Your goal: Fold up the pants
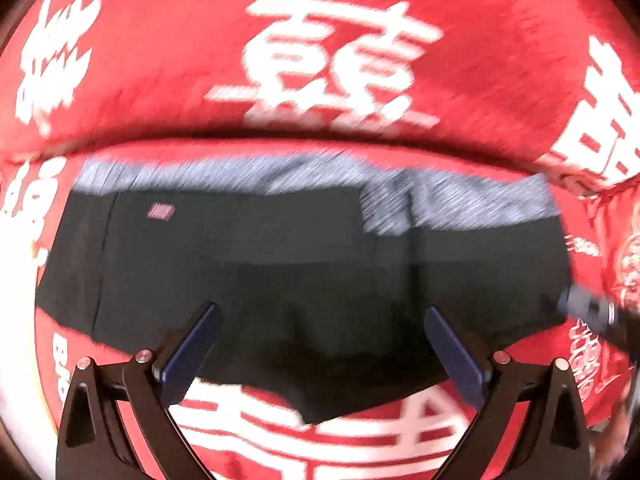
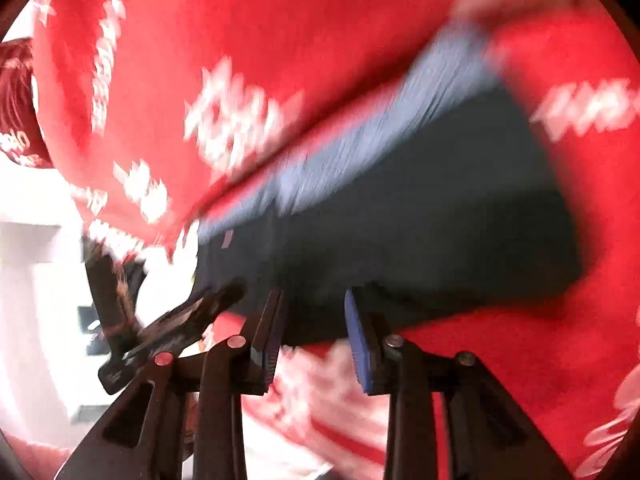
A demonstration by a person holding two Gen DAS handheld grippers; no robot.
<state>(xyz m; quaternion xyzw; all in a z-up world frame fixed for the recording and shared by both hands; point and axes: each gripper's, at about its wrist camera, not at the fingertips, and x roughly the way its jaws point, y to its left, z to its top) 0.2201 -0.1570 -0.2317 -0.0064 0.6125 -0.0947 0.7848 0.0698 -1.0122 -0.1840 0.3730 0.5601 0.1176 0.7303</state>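
Left wrist view: pants (image 1: 280, 280) lie folded into a dark block on a red cloth (image 1: 160, 60) printed with large white characters.
Right wrist view: the same pants (image 2: 420, 220) run slantwise across the red cloth (image 2: 540, 340); everything is blurred.
Edges: near hem of the pants falls between and just beyond the left gripper (image 1: 320, 352) fingers; a raised fold of red cloth runs along the far side, past the waistband (image 1: 280, 172).
Open room: bare red cloth on every side of the pants; a bright white area lies past the cloth at the right view's left.
Containers: none to be seen.
Pants look: black body, grey-blue waistband, small pink label (image 1: 161, 212) near one corner, lying flat.
Left gripper: fingers spread wide, clear of the fabric, nothing pinched.
Right gripper (image 2: 316, 332): fingers parted, close to the near edge of the pants, nothing clamped; touch unclear in the blur.
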